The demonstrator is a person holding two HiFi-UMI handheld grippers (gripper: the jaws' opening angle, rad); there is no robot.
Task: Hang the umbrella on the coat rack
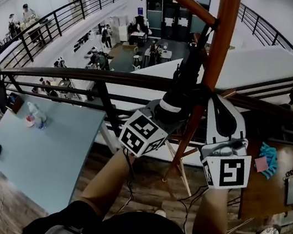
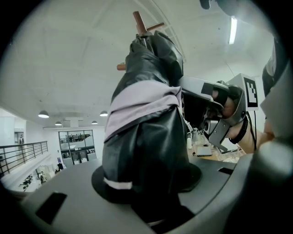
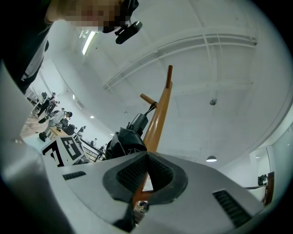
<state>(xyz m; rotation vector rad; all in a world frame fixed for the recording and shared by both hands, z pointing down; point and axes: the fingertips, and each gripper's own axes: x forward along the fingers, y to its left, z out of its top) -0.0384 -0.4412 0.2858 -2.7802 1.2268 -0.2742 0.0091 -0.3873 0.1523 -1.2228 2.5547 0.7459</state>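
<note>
Hooking the cord (image 3: 151,109) is our step, we judge. Jaws of the left gripper (image 2: 146,192) pinch the folded umbrella (image 2: 142,137) mid-body; its handle end sits against the coat rack (image 1: 221,43) pole, just below the peg (image 1: 194,7). Jaws of the right gripper (image 3: 146,157) are pressed together on nothing, beside the pole. We would slip the cord over the peg tip, lower until it bears, then loosen slowly.

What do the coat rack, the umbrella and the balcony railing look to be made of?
Coat rack: looks like wood, reddish-brown with a smooth, slightly shiny finish; it has a round pole and pegs.
Umbrella: black fabric canopy, probably synthetic; it is creased in folds and has a faint gloss.
Railing: seemingly metal with a dark, matte finish; the bars are thin, straight and evenly spaced.
</note>
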